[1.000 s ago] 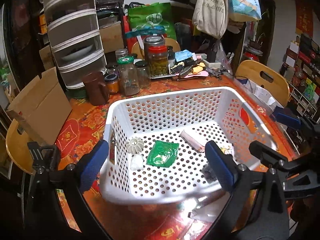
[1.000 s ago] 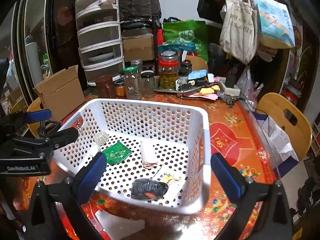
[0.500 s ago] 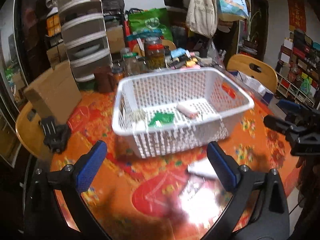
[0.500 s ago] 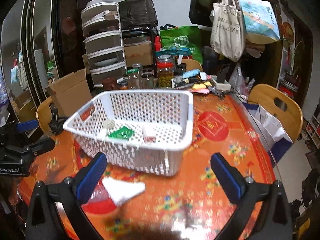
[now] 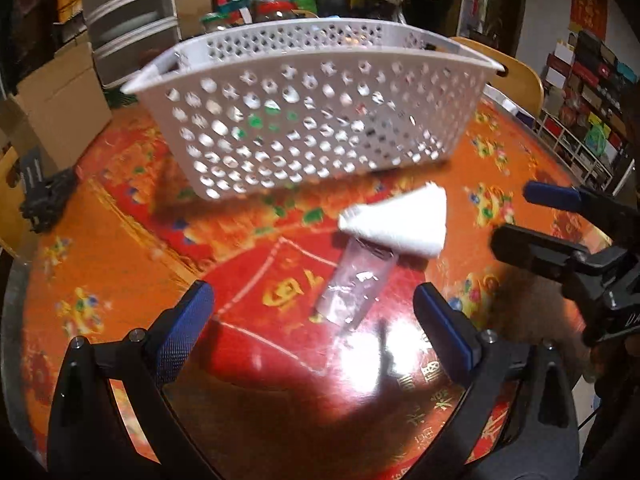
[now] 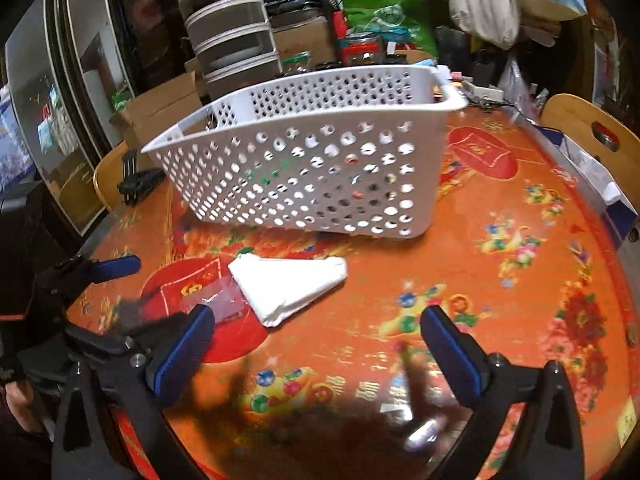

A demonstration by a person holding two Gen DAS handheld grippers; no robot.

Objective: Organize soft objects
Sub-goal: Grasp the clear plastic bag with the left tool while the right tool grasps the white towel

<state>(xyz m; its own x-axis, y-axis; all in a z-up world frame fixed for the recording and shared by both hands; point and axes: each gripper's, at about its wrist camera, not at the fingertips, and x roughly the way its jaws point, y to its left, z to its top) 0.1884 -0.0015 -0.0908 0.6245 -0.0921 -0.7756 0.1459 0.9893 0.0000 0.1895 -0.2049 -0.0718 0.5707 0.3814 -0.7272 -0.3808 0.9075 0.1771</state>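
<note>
The basket [image 5: 320,92] is white plastic pierced with rows of round holes, and the folded cloth [image 6: 292,284] near it is plain white. The tablecloth [image 6: 520,288] is orange-red with multicoloured flower sprigs and gold characters; green specks behind the holes are too blurred to identify.

Perforated basket [image 5: 316,120] stands on the table [image 5: 120,248], ahead of both pairs of jaws. Folded cloth [image 5: 400,220] lies on the table between basket and jaws, just before the basket's near wall; it overlaps one end of a clear plastic packet [image 5: 352,288], which lies nearer the left gripper [image 5: 316,320]. Right gripper [image 6: 316,344] sits to the cloth's right. Drawer unit [image 6: 232,40], cardboard box [image 5: 60,96] and jars [image 6: 360,50] stand behind the basket.
</note>
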